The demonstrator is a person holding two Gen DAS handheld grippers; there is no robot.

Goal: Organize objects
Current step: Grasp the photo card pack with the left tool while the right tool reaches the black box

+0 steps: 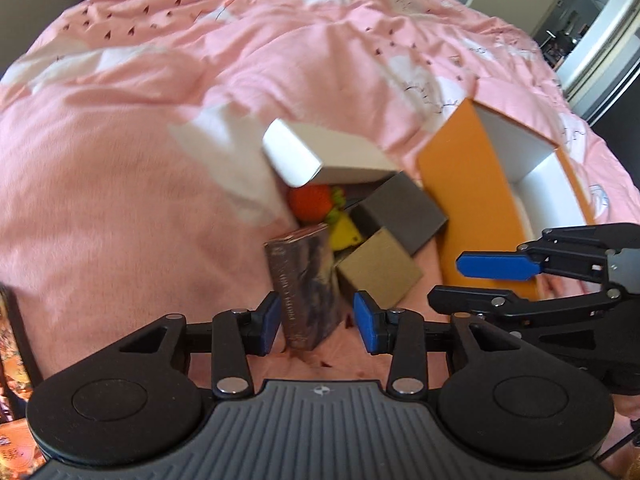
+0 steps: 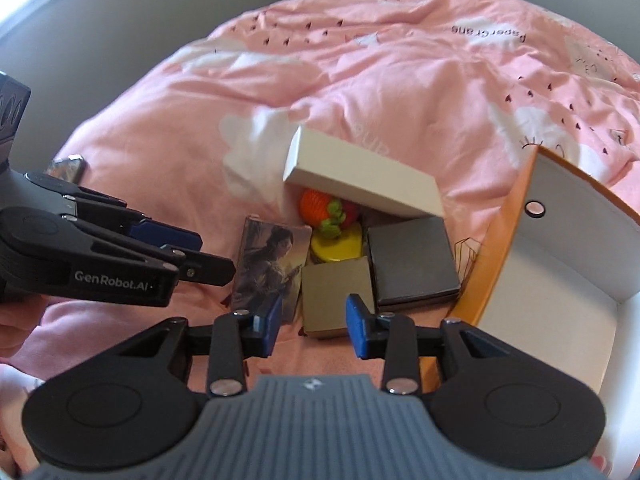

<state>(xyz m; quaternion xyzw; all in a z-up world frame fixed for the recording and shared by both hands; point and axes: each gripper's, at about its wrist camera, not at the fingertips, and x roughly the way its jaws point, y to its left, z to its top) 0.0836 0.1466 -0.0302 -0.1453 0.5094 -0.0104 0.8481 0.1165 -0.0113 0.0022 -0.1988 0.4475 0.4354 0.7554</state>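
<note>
Objects (image 2: 340,248): clustered boxes, toy fruit | orange box (image 2: 560,264): open, white inside

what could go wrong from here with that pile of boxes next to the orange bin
The white box leans tilted over the toy fruit, so nudging the pile could tip it off. The card box seems to stand on edge on the soft quilt and may topple if a pad bumps it. The left gripper and right gripper are close together, both open, and could collide reaching into the same cluster.
</note>
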